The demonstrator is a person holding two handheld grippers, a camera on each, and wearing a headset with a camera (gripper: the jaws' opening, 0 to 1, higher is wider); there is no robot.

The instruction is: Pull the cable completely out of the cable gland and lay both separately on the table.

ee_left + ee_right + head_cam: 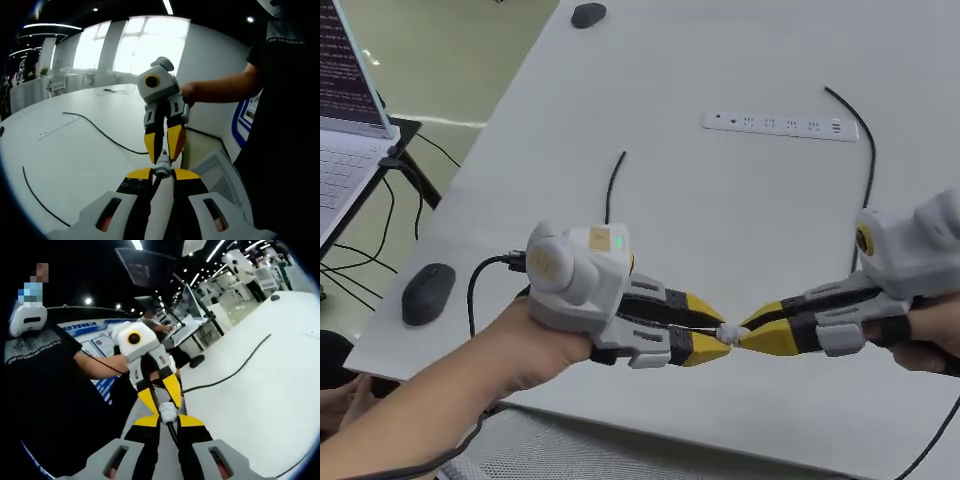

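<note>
Now I hold the small white cable gland (727, 333) in the air above the near edge of the white table (720, 200). The left gripper (714, 339) is narrow on the thin black cable (154, 185), as it seems, and the right gripper (746, 334) pinches the gland, tip to tip, so opposite pulls can separate them.

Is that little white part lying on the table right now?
No, the cable gland is held off the table, pinched between the tips of the left gripper and the right gripper.
</note>
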